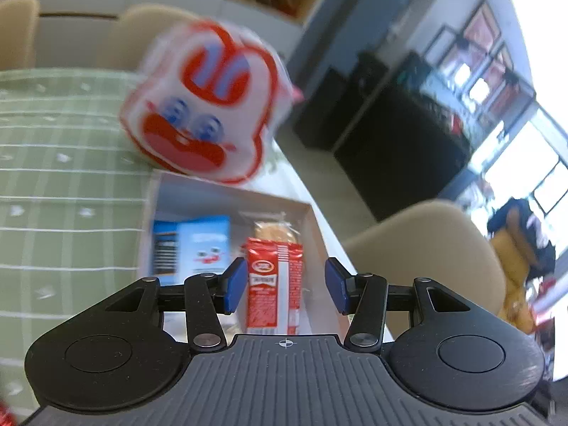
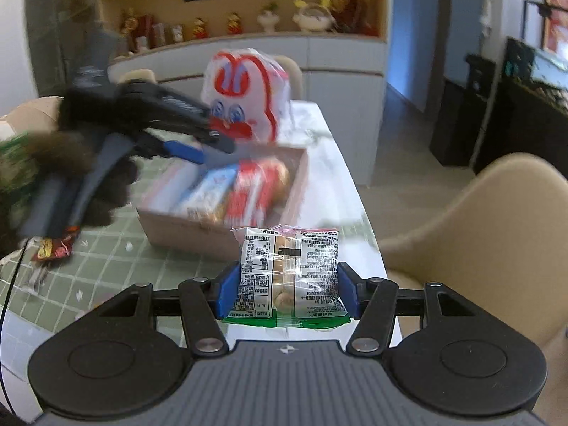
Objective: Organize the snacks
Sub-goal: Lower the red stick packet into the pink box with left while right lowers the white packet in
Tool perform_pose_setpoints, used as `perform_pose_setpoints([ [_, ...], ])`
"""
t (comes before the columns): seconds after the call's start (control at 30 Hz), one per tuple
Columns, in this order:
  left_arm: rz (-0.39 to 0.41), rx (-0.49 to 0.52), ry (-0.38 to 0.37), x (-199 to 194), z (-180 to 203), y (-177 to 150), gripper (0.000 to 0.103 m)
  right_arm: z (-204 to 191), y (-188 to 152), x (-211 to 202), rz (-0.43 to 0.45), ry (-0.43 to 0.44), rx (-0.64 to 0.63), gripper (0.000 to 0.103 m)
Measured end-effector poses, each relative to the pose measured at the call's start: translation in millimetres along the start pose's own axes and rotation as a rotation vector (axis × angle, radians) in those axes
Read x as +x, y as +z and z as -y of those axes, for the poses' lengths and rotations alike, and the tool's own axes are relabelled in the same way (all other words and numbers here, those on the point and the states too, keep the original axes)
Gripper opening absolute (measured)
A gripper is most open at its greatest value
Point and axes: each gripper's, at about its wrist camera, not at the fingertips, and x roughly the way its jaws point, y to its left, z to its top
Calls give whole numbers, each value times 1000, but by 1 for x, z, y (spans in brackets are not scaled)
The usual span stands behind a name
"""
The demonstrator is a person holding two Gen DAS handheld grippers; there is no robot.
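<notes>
The left gripper (image 1: 285,285) is hanging wide open and empty above the shallow cardboard box (image 2: 213,232) of snacks. The right gripper (image 2: 284,293) is squeezing a clear labelled biscuit packet (image 2: 289,277) just short of the box; its slick film may be slipping, or the grippers colliding over the box.

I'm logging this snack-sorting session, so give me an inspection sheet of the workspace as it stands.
Surface: table under a green checked cloth.
Job's things: cardboard box holding a blue carton, red packet and a bun; rabbit-face bag behind the box.
Clutter: small wrappers on the cloth.
Grippers: left tool open above the box; right tool shut on a clear snack pack.
Cables: thin black cable at the left edge.
Surroundings: beige chairs, shelf of figurines.
</notes>
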Motion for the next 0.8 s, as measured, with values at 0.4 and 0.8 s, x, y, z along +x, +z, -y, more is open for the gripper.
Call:
perform_pose_setpoints([
  [0.4,-100,-19,183,-110,-52,-122,53,-19,139,129,-133,213,52,58],
  [0.8,-35,-262,440,-188,-144,-174,53,-74,125,180,-218,69,-20,72],
])
